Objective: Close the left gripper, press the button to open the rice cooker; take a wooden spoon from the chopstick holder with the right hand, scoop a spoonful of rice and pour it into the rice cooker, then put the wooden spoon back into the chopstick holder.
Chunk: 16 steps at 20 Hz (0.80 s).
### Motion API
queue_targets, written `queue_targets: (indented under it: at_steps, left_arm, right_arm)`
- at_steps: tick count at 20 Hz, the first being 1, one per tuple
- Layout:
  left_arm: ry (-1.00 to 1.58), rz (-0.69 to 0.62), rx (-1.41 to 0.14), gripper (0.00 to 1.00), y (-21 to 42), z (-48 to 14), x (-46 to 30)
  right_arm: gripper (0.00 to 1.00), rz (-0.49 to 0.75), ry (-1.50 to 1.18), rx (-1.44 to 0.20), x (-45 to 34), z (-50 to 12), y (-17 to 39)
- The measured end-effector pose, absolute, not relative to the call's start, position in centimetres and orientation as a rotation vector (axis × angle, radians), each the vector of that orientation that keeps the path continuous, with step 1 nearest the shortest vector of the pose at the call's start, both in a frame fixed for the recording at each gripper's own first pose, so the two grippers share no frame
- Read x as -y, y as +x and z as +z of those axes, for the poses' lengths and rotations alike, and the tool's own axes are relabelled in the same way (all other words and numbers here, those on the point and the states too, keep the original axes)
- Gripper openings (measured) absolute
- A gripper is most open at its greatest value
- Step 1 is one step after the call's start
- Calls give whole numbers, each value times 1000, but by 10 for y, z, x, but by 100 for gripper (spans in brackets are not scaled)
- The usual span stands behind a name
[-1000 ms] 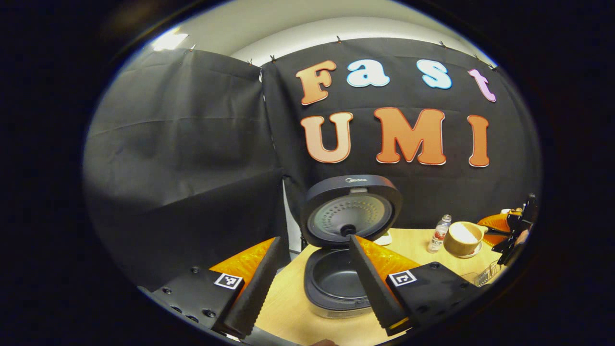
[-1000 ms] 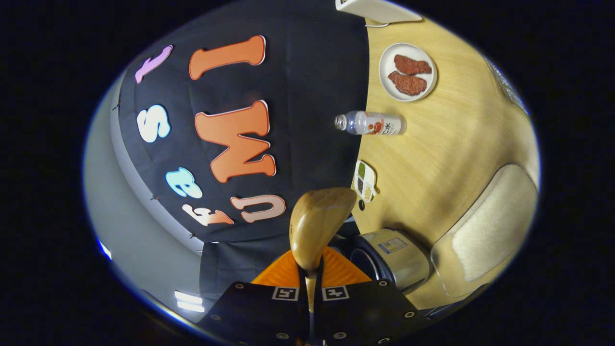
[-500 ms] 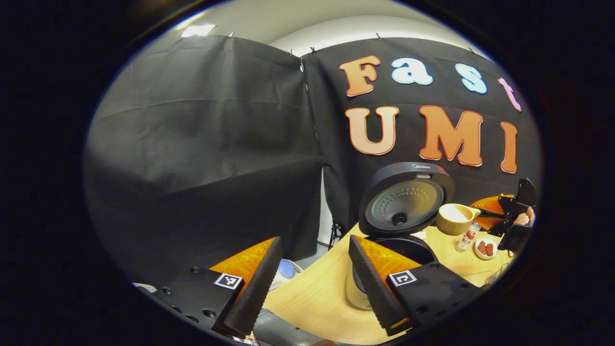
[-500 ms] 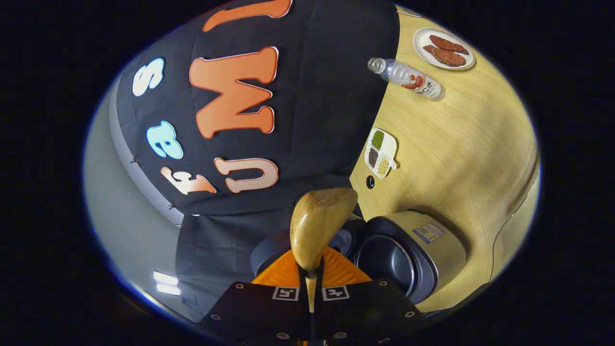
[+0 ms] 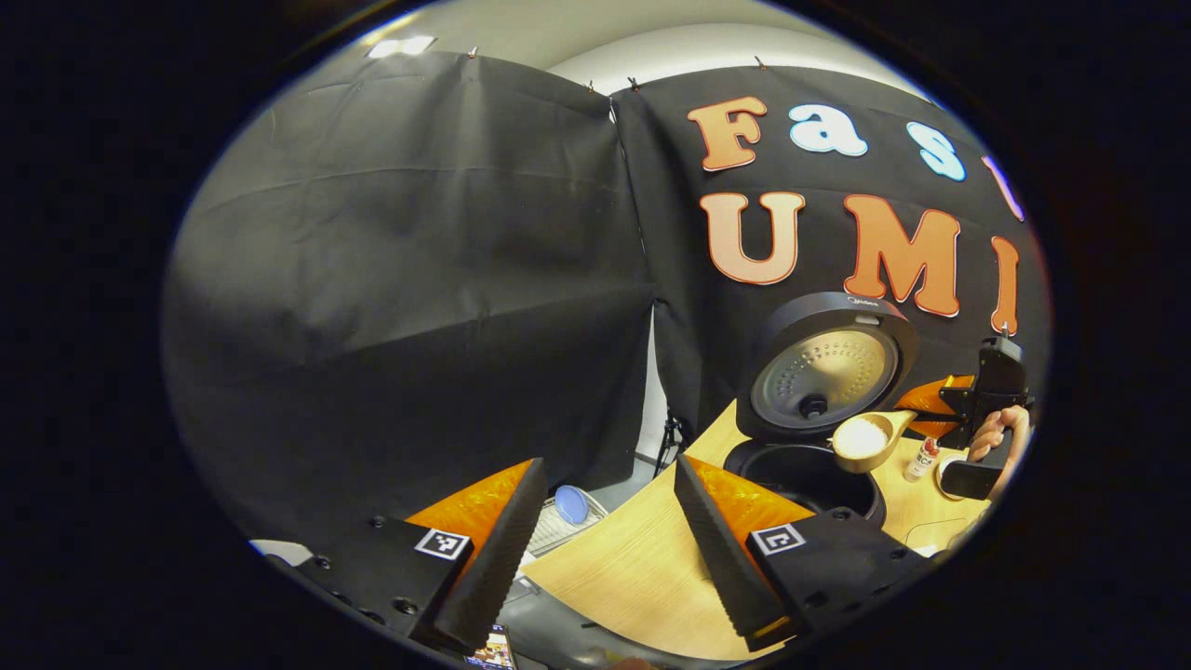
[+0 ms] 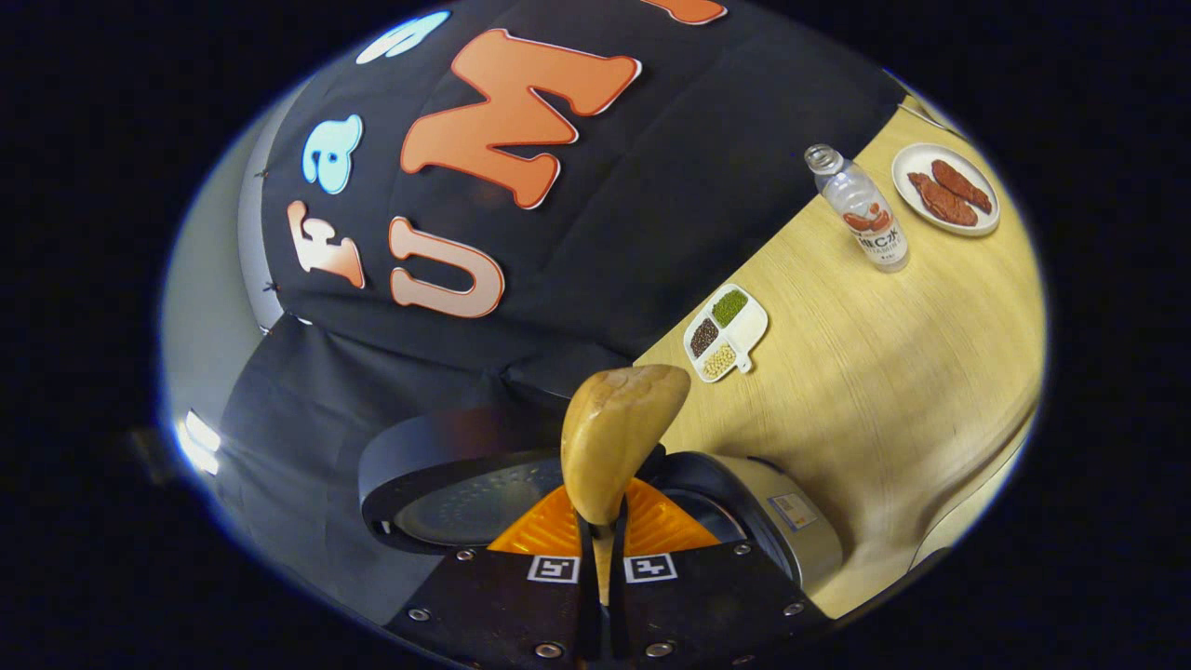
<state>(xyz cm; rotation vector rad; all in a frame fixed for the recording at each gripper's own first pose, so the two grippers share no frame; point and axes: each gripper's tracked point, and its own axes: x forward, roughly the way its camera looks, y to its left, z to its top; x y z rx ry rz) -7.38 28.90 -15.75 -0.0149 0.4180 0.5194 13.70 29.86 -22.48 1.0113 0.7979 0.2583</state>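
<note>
Since a second ago the right gripper (image 6: 600,558) has carried the wooden spoon (image 6: 614,437) from beside the cooker to a spot over it, and its view has rolled: the table (image 6: 893,372) that stood on edge at the right now slopes across the frame, with the rice cooker (image 6: 744,502) directly beneath the spoon's bowl. In the left gripper view the spoon (image 5: 870,439), heaped with white rice (image 5: 861,435), hangs above the open inner pot (image 5: 800,470), just in front of the raised lid (image 5: 828,377); a second ago it was well to the right, near the bottle. The right gripper (image 5: 940,409) and the hand (image 5: 1000,435) holding it show at the right edge there.

The right gripper's fingers are pressed narrow on the spoon's handle, which runs down between them. The left gripper (image 5: 605,549) has swung away to the left, so the cooker sits farther right in its view than before; its fingers (image 5: 493,558) stand wide apart, holding nothing, above the table's near edge.

On the table beyond the cooker lie a small divided dish (image 6: 726,330) of beans, an upright bottle (image 6: 861,214) and a plate (image 6: 944,191) with two brown pieces. The chopstick holder cannot be made out.
</note>
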Motion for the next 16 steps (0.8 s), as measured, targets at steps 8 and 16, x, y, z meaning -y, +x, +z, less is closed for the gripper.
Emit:
queue_targets:
  at_steps: [8, 16]
  left_arm:
    - [3, 462, -417, 83, -65, -159, -271]
    - [9, 434, -427, 83, -71, -160, -257]
  right_arm:
    - [3, 273, 830, -727, -301, -217, 143]
    - [3, 327, 621, -649, -312, -203, 145]
